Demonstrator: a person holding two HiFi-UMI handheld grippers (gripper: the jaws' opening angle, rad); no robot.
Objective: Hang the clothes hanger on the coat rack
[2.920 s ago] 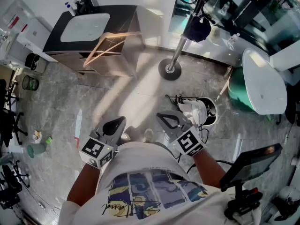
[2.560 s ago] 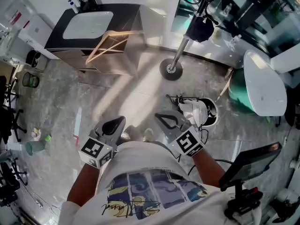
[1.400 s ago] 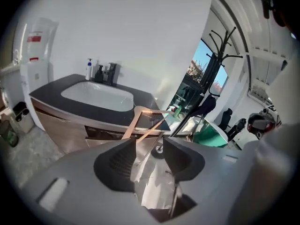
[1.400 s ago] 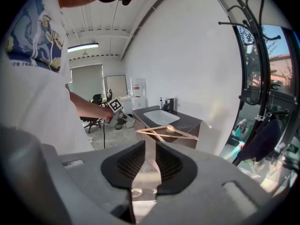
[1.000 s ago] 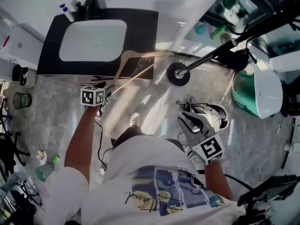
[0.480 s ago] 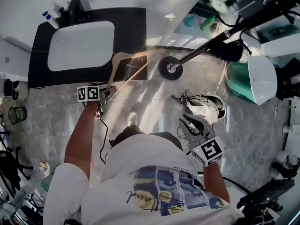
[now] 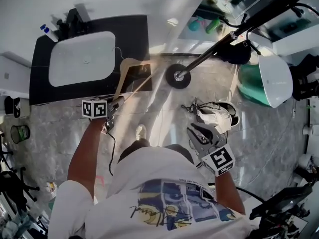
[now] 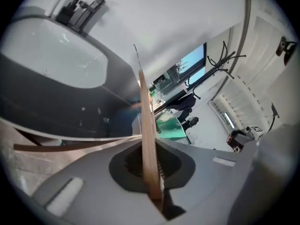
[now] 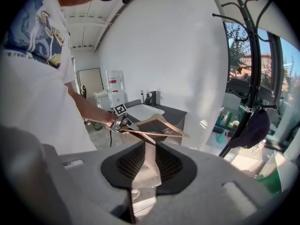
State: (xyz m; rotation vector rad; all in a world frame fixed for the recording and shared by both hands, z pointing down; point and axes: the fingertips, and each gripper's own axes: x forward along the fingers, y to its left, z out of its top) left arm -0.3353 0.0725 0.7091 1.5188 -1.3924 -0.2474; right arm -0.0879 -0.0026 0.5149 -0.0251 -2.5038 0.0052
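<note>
Centrally, a pale wooden clothes hanger [image 7: 118,83], thin and triangular, tilts beside a dark vanity [image 7: 139,34] with a white basin [image 7: 82,59]. The left gripper [image 7: 115,103] has just closed its jaws, which now pinch the hanger's flat lower end. The right gripper [image 7: 197,132] has its jaws apart and empty. A black metal coat rack [image 7: 177,75] on a round base stands nearby on the marbled floor [image 7: 60,128].

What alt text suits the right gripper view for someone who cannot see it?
The person's left hand-held gripper, jaws just closed on a wooden hanger, holds it by a washbasin cabinet. In the foreground the right hand-held gripper is open and empty; a coat rack with a dark cap stands at right.
</note>
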